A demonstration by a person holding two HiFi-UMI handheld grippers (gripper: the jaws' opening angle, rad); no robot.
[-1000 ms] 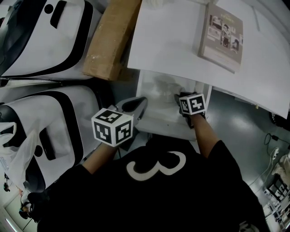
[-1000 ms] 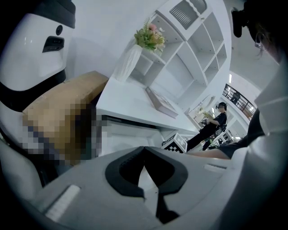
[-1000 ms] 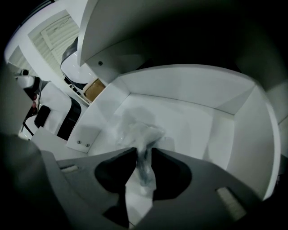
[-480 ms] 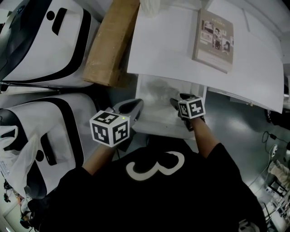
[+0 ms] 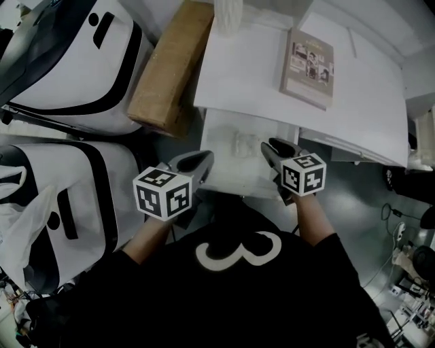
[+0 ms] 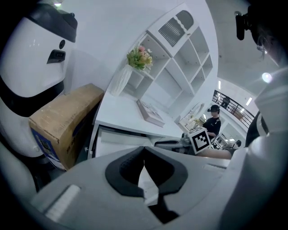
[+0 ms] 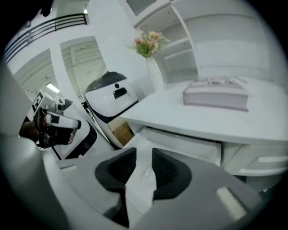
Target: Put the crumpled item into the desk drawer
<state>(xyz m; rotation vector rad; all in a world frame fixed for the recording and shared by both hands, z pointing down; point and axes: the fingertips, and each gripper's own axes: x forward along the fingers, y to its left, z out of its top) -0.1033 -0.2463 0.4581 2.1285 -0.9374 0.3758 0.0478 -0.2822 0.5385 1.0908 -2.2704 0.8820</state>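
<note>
One crumpled item point(image 5: 243, 143) in one open drawer point(image 5: 228, 178). Two grippers: left gripper point(image 5: 206, 157) at its 8 o'clock, jaws together; right gripper point(image 5: 269, 145) at 3 o'clock, jaws closing with nothing between them.

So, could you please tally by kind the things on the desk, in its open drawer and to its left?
book: 1
flower vase: 1
crumpled item: 1
cardboard box: 1
white-and-black machines: 2
plastic bag: 1
Total: 7
</note>
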